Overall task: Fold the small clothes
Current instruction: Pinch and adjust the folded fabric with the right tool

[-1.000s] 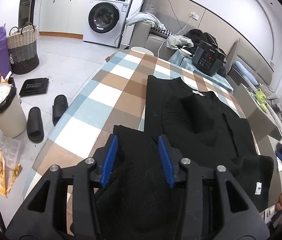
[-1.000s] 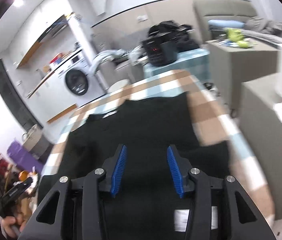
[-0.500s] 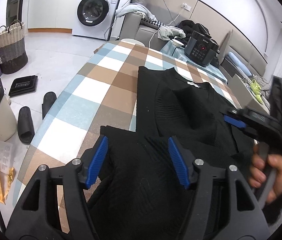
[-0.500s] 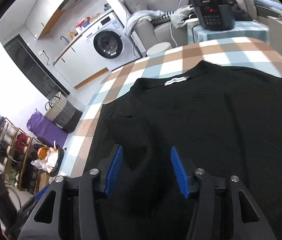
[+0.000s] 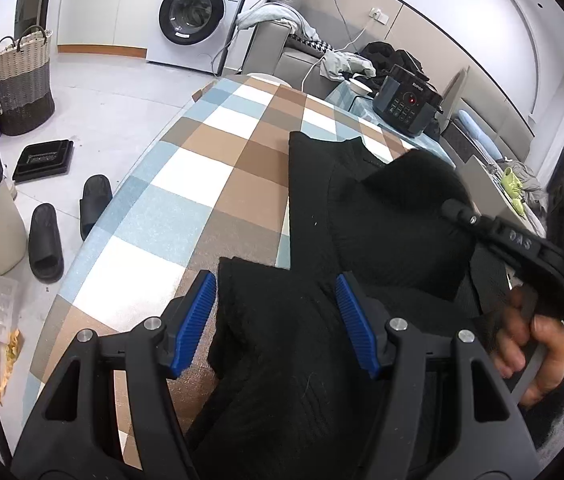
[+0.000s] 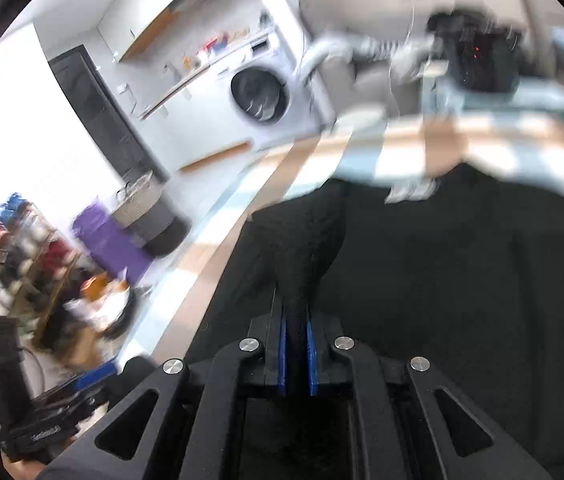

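While the black sweater [image 5: 382,216] lies spread on the checked table [image 5: 202,184], a raised pinch of it is clamped in the right gripper [image 6: 296,344], and the left gripper [image 5: 278,320] is held wide open over a sleeve. Soft, limp, light knit is judged; hems and edges are best gripped. 1 garment and 2 grippers are counted.

Table [image 5: 218,168] w/ checked cloth, brown/blue/white squares. Black knit garment [image 5: 362,216] lies on it, right side, near to mid; far & left squares bare. Garment's near-left part bunched
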`<act>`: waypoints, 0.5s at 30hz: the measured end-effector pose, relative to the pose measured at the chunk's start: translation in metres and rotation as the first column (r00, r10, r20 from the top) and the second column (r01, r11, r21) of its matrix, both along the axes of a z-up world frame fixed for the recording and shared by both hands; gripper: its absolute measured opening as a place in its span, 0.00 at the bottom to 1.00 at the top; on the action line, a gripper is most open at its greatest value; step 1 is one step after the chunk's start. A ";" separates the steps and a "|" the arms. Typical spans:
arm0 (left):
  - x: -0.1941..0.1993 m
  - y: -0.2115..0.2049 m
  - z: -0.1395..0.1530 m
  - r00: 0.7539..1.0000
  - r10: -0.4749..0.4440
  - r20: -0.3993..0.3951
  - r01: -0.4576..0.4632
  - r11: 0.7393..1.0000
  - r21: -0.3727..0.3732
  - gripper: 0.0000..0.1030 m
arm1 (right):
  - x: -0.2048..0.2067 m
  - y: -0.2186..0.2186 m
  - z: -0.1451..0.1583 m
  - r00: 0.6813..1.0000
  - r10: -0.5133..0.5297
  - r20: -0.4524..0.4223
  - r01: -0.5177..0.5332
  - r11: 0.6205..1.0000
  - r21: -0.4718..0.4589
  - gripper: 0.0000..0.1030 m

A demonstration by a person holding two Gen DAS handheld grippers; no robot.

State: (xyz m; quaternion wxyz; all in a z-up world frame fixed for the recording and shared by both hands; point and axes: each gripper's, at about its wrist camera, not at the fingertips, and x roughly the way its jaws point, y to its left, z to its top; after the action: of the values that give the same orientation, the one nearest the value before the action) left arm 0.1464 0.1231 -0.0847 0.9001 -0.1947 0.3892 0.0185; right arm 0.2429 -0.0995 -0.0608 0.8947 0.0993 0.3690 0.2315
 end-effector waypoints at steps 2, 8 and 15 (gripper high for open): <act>-0.001 0.001 0.000 1.000 0.004 0.000 -0.004 1.000 -0.005 0.58 | 0.013 -0.001 -0.007 0.991 -0.114 -0.065 0.104 0.985 -0.140 0.15; -0.006 -0.001 0.003 1.000 0.009 0.003 -0.009 1.000 0.003 0.58 | 0.017 -0.016 -0.023 0.972 -0.146 -0.181 0.123 0.983 -0.136 0.30; -0.009 -0.003 0.005 1.000 0.017 -0.001 -0.017 1.000 0.009 0.58 | -0.005 -0.034 -0.028 0.965 -0.104 -0.242 0.074 0.989 -0.130 0.35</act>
State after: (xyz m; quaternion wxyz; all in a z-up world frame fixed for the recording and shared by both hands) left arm 0.1373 0.1204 -0.0794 0.9005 -0.1943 0.3880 0.0281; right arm 0.2381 -0.1333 -0.0888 0.8552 0.0901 0.4865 0.1544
